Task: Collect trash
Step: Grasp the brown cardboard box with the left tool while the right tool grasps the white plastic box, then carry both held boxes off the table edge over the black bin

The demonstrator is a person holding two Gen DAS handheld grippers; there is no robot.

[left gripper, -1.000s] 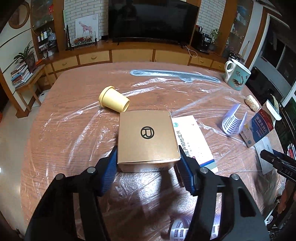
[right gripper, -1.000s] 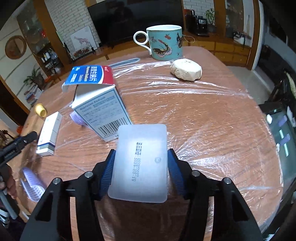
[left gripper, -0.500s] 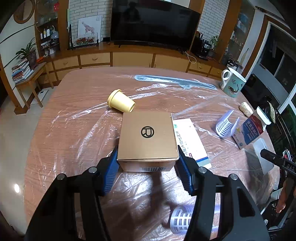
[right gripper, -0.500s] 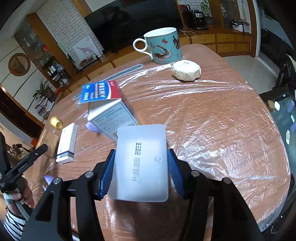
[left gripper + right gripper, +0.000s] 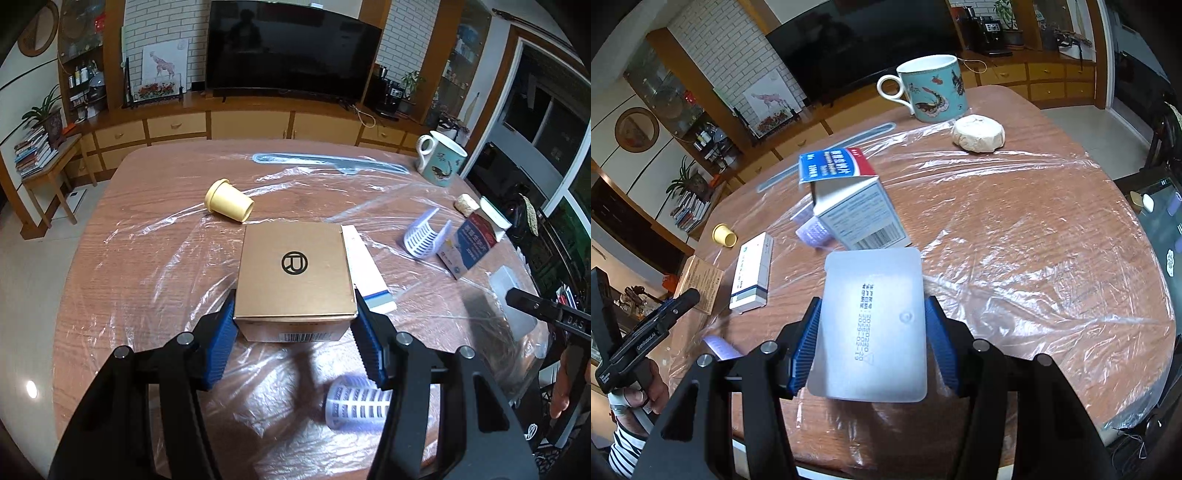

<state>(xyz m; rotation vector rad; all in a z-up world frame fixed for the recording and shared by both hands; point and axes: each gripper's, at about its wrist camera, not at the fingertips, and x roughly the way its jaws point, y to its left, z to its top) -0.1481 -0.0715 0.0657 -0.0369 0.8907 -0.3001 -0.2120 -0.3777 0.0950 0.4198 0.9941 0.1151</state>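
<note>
My left gripper (image 5: 293, 325) is shut on a brown cardboard box (image 5: 293, 273) with a black logo and holds it above the table. My right gripper (image 5: 870, 332) is shut on a flat frosted plastic box (image 5: 871, 325) with printed text, also held above the table. On the table lie a yellow cup (image 5: 229, 200) on its side, a white medicine box (image 5: 364, 269), an open blue-and-white carton (image 5: 849, 201), a white slotted holder (image 5: 424, 236) and a white mesh tube (image 5: 356, 404). The brown box also shows in the right wrist view (image 5: 700, 282).
The round wooden table (image 5: 147, 258) is covered with crinkled clear film. A teal mug (image 5: 932, 88) and a round wrapped cake (image 5: 979, 133) stand at the far side. A long clear plastic strip (image 5: 328, 162) lies at the back. A TV cabinet stands behind.
Both grippers have risen and pulled back from the table with their loads. The brown box left the table, and the mesh tube came into view under the left gripper.
</note>
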